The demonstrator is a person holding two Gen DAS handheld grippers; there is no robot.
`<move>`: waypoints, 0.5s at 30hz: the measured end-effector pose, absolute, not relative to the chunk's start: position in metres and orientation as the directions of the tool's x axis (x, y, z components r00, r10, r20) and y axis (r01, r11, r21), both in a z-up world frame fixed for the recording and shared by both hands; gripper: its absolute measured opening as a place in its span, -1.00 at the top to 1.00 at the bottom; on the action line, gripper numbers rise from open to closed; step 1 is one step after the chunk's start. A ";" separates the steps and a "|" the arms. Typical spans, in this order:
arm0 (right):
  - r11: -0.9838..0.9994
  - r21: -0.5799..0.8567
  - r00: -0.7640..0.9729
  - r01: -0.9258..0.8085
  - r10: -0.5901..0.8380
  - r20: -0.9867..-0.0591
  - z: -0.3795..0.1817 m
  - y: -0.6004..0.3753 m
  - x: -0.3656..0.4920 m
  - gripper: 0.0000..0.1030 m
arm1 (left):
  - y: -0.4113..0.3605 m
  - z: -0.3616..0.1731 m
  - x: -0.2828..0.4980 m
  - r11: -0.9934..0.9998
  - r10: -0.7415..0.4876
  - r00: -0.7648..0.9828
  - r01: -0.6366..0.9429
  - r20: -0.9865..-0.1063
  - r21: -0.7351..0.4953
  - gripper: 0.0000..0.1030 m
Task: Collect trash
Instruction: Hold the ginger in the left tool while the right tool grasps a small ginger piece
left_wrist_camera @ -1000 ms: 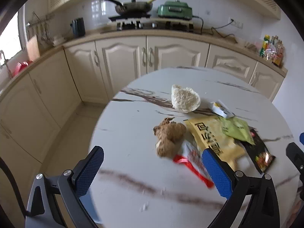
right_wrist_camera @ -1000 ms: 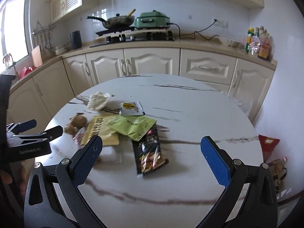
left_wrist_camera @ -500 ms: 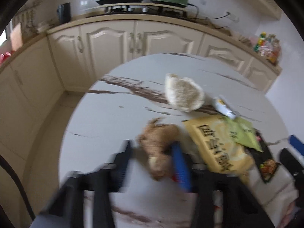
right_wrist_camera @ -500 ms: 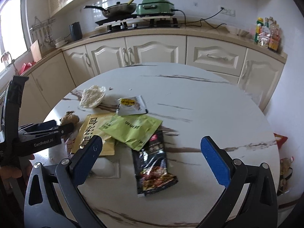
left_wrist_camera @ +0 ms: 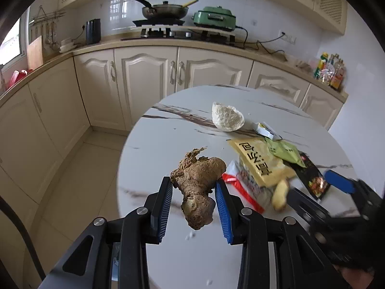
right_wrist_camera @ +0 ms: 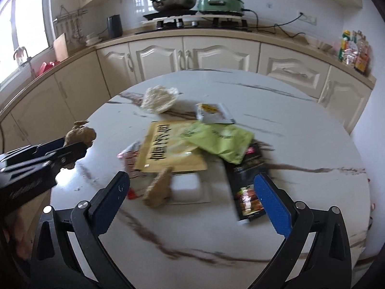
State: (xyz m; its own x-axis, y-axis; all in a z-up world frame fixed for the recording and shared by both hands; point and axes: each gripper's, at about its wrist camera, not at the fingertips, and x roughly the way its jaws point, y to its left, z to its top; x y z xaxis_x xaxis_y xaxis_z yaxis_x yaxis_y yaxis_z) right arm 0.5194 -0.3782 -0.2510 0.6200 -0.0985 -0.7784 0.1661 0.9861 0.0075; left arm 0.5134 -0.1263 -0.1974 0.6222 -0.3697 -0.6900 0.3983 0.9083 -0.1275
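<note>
While the left gripper point(left_wrist_camera: 195, 192) had its blue pads clamped on the ginger root point(left_wrist_camera: 198, 180), the root hung clear of the round marble table point(left_wrist_camera: 168, 144), near the table's left edge. Jaws narrow, pressing both flanks of the root; the knobby end drooped below the pads, the dry stem tip stuck up.

Right gripper point(right_wrist_camera: 192, 192) sat over the near side of the table, jaws wide, nothing between the pads. A tan scrap point(right_wrist_camera: 158, 187) lay just ahead of its left finger, overlapping a flat white tray point(right_wrist_camera: 190, 187). That frame was blurred, so I couldn't tell what the scrap was.

Rest of the trash sat mid-table in an overlapping pile: red-and-white wrapper point(left_wrist_camera: 243, 190) at the left, yellow packet point(right_wrist_camera: 168, 147) partly over it, green packet point(right_wrist_camera: 219, 139) overlapping the yellow one's far right corner, black snack packet point(right_wrist_camera: 247, 183) at the right with its top under the green one. Small white-and-yellow sachet point(right_wrist_camera: 211, 113) just behind the green packet. White crumpled foam net point(right_wrist_camera: 158, 98) further back left, apart from the pile.

Far side: cream cabinets point(left_wrist_camera: 149, 82), worktop with a hob, a wok point(left_wrist_camera: 166, 10) and a green electric cooker point(left_wrist_camera: 214, 20).
</note>
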 end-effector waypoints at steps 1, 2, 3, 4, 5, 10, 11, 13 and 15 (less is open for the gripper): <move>0.987 0.001 0.618 0.163 -0.102 -0.780 -0.252 -0.374 0.520 -0.77 | -0.121 -0.196 0.507 0.908 -0.372 0.623 0.397 -0.688 -0.131 0.37; 0.987 -0.005 0.616 0.162 -0.105 -0.781 -0.254 -0.371 0.521 -0.64 | -0.117 -0.195 0.501 0.908 -0.374 0.625 0.396 -0.685 -0.135 0.37; 0.987 -0.009 0.612 0.160 -0.106 -0.784 -0.256 -0.369 0.523 -0.39 | -0.114 -0.192 0.491 0.909 -0.375 0.626 0.395 -0.684 -0.137 0.37; 0.987 -0.013 0.603 0.160 -0.108 -0.790 -0.259 -0.367 0.524 -0.20 | -0.111 -0.191 0.485 0.907 -0.377 0.625 0.397 -0.684 -0.137 0.37; 0.987 -0.015 0.591 0.158 -0.107 -0.800 -0.262 -0.365 0.526 -0.16 | -0.108 -0.190 0.480 0.906 -0.380 0.623 0.398 -0.684 -0.140 0.37; 0.988 -0.037 0.558 0.149 -0.115 -0.822 -0.270 -0.359 0.527 0.07 | -0.103 -0.188 0.479 0.899 -0.400 0.609 0.408 -0.685 -0.162 0.37; 0.989 -0.036 0.548 0.146 -0.111 -0.829 -0.272 -0.359 0.527 0.10 | -0.100 -0.186 0.483 0.895 -0.407 0.605 0.412 -0.685 -0.168 0.37; 0.990 -0.027 0.546 0.139 -0.100 -0.832 -0.272 -0.359 0.525 0.12 | -0.097 -0.185 0.479 0.891 -0.415 0.600 0.419 -0.684 -0.174 0.37; 0.990 -0.022 0.547 0.138 -0.095 -0.832 -0.271 -0.360 0.522 0.14 | -0.095 -0.183 0.474 0.884 -0.431 0.595 0.431 -0.679 -0.183 0.37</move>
State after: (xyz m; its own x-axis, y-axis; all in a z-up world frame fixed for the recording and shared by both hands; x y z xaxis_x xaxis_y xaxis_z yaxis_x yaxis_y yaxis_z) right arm 0.5222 -0.3603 -0.2713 0.5471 -0.0948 -0.8317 0.1379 0.9902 -0.0221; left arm 0.4735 -0.0949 -0.1828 0.5948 -0.4308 -0.6787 0.4312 0.8835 -0.1830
